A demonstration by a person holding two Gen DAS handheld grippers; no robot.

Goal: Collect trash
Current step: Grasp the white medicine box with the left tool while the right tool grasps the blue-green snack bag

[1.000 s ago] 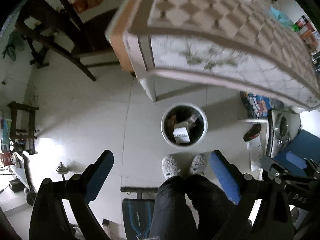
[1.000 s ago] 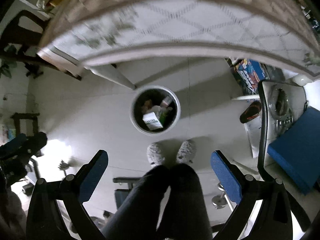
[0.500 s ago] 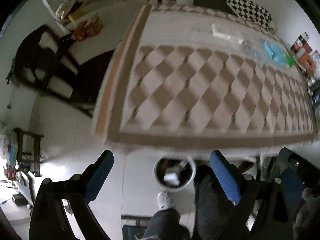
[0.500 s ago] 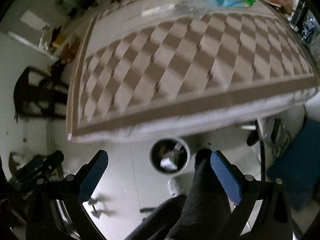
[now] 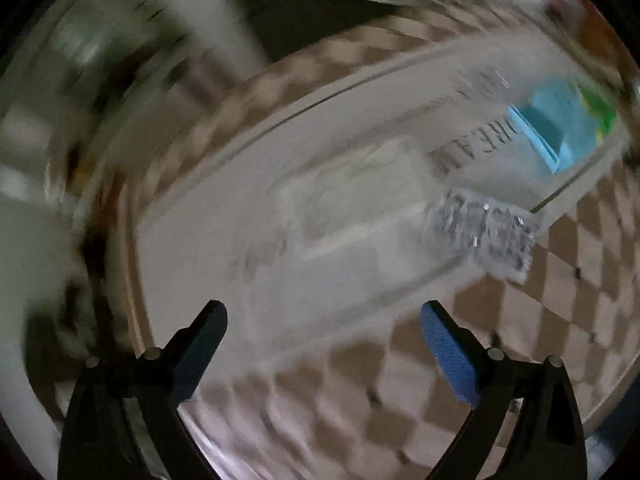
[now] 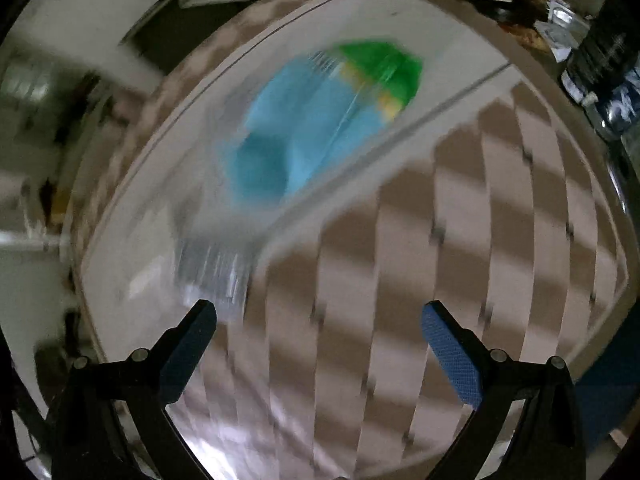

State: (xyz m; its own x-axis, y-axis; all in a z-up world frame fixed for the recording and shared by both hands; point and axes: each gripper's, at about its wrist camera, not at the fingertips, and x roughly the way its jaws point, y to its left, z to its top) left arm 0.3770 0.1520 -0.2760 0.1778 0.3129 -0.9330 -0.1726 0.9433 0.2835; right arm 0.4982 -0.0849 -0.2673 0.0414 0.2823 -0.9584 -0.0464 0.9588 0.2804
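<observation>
Brown and cream diamonds cover the table [image 5: 520,360], with a plain pale patch in the middle where the trash lies. A moment ago both grippers pointed down at the round bin on the floor, which already had a small box and other scraps in it. Now they have swung up over the table, and the bin is out of sight. So I think one drop is done and the next pick is starting.

Everything is blurry from the fast move. The left gripper [image 5: 324,320] is spread wide and holds nothing. Ahead of it lie a flat white packet [image 5: 360,200], a crinkly clear wrapper [image 5: 484,236] and a blue and green bag [image 5: 560,128]. The right gripper [image 6: 320,320] is wide and empty too, aimed at the blue and green bag [image 6: 320,120].
</observation>
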